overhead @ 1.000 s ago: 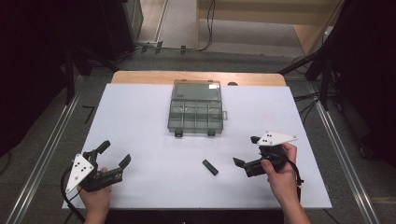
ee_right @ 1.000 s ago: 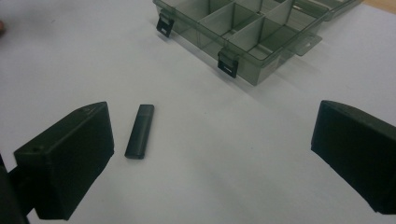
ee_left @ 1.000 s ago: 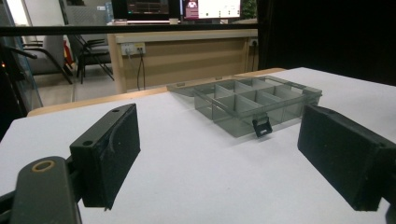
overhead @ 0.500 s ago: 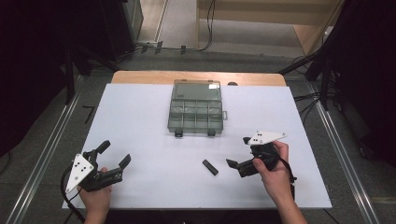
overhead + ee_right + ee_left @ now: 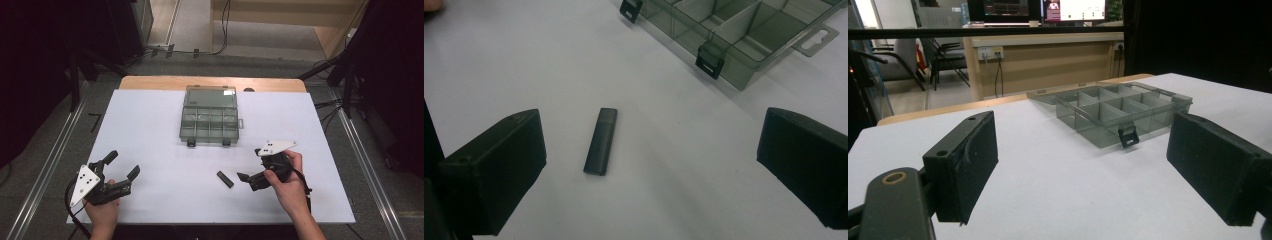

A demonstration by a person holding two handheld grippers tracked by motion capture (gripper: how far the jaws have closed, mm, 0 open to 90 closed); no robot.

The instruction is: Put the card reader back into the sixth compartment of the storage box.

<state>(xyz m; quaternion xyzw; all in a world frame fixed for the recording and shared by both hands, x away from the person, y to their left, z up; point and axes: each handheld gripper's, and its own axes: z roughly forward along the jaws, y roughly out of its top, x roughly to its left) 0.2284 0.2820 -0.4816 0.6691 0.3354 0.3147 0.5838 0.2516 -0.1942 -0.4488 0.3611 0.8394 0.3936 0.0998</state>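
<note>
While your right gripper (image 5: 248,180) hangs just beside the small black stick (image 5: 225,179), its jaws are spread wide and hold nothing. In the right gripper view the stick (image 5: 601,141) lies flat on the white tabletop (image 5: 150,125), between the two jaws but nearer the left one, and runs roughly along the direction you are pointing.

That offset is your first risk. If you close from here, the nearer jaw will likely reach the stick first and push it sideways across the smooth surface, so it may skid or swing round instead of being pinched. The stick is also low and thin: come down too shallow and the jaws could shut above it; come down too steep and their tips may scrape the tabletop.

Past the stick stands the open compartment box (image 5: 209,118), well apart from it, with two dark latches on its near wall. A hard shove could send the stick towards that wall.

Your left gripper (image 5: 122,172) rests near the front left of the tabletop, jaws likewise spread and empty, facing the box (image 5: 1120,107) from a distance.
</note>
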